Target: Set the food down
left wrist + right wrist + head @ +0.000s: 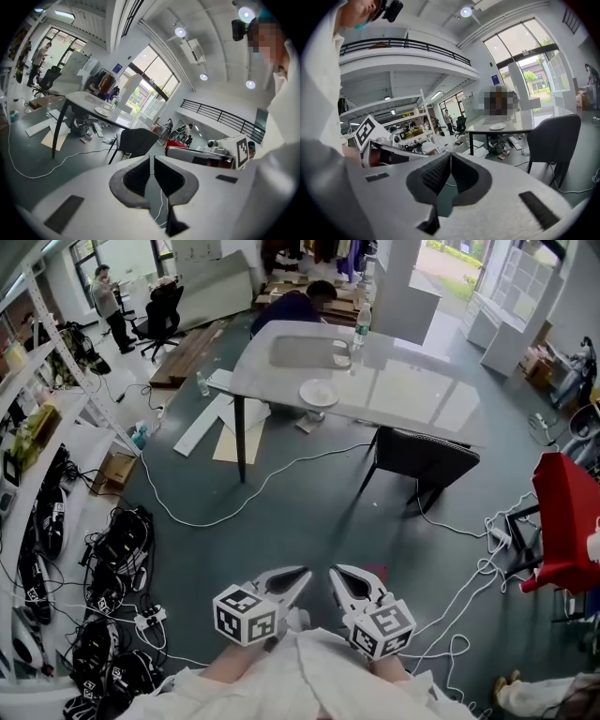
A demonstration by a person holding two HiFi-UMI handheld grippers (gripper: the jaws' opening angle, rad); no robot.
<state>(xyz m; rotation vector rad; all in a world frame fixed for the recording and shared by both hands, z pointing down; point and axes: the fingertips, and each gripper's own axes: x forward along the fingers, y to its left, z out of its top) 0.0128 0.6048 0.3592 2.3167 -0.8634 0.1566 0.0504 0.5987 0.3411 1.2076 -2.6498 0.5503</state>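
Note:
Both grippers are held low against the person's body, side by side over the floor, far from the table. My left gripper (300,576) (152,159) is shut with nothing between its pads. My right gripper (337,574) (450,157) is shut and empty too. A white plate (319,392) (102,111) (497,126) lies near the front edge of the grey table (403,390). I see no food in either gripper; whether the plate holds any is too small to tell.
A dark chair (427,456) stands at the table's near right corner. White cables (281,474) trail across the floor. A red chair (567,512) is at the right, shelves with gear (37,521) at the left. A bottle (362,326) stands on the table's far side.

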